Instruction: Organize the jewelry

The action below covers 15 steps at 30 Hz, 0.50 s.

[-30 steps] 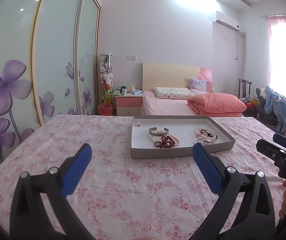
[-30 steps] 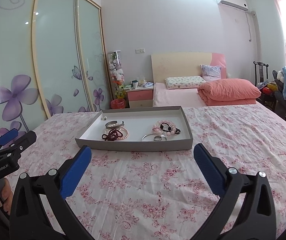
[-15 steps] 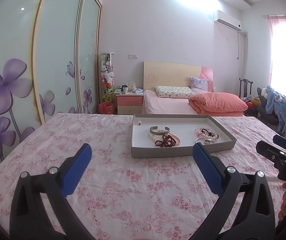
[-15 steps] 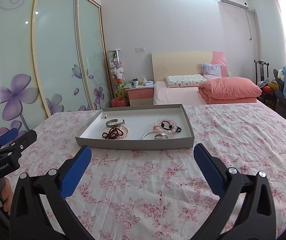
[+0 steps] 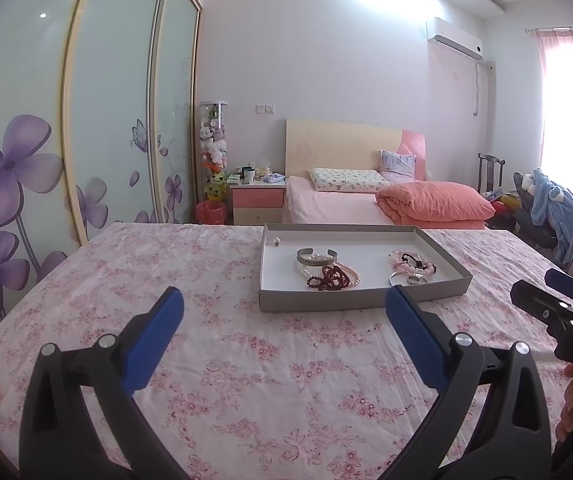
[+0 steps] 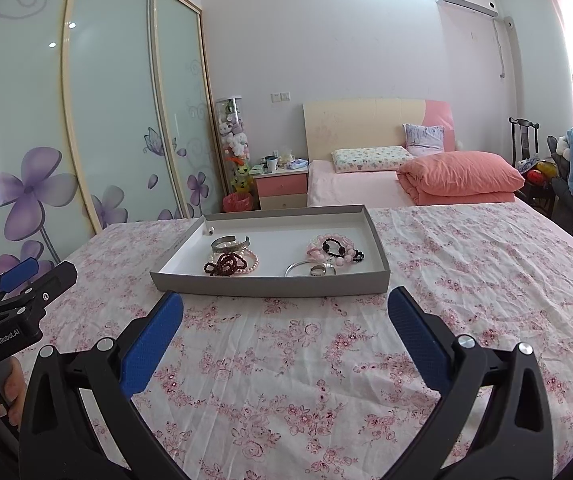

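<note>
A shallow grey tray [image 5: 442,252] [image 6: 270,284] lies on the pink floral cloth. In it are a silver cuff [image 5: 315,257] [image 6: 229,243], dark red beads on a pink pearl bracelet [image 5: 332,276] [image 6: 228,263], a pink and black bead bracelet [image 5: 412,263] [image 6: 334,250], a thin silver bangle with a ring [image 5: 406,279] [image 6: 310,269] and a small stud [image 5: 276,241] [image 6: 211,230]. My left gripper [image 5: 284,322] is open and empty, short of the tray. My right gripper [image 6: 285,320] is open and empty, just before the tray's near wall.
The floral cloth [image 5: 166,280] covers a wide surface. The right gripper shows at the right edge of the left wrist view [image 5: 558,312]; the left gripper shows at the left edge of the right wrist view [image 6: 14,304]. A bed [image 6: 406,184], nightstand [image 6: 280,188] and wardrobe [image 6: 106,120] stand behind.
Both grippers have drifted slightly; the tray sits a little lower and nearer in both views. Both stay open and empty.
</note>
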{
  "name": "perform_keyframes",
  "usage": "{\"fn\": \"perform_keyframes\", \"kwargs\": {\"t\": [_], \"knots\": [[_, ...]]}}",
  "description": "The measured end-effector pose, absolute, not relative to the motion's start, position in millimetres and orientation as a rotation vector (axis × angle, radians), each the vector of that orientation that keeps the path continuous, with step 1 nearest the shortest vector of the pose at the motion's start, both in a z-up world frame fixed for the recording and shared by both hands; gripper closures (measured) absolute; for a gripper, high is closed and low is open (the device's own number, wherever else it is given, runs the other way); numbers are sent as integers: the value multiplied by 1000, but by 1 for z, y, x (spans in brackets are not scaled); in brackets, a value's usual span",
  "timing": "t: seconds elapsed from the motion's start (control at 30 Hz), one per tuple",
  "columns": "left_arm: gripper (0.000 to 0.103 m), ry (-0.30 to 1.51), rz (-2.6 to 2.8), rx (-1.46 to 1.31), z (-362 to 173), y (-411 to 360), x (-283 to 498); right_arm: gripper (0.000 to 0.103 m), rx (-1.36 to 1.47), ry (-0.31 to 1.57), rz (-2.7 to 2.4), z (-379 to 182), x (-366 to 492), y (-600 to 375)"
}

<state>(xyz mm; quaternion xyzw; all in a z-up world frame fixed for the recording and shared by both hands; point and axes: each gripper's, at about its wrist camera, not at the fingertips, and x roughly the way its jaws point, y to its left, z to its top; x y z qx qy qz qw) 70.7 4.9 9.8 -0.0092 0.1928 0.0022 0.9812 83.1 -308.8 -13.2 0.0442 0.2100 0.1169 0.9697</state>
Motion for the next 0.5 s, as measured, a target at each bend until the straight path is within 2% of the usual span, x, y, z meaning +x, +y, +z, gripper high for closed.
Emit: {"fn": "perform_keyframes", "kwargs": {"t": [0.5], "knots": [[4, 389, 4, -19, 10, 4, 71, 2, 91, 426, 237, -14, 83, -308]]}}
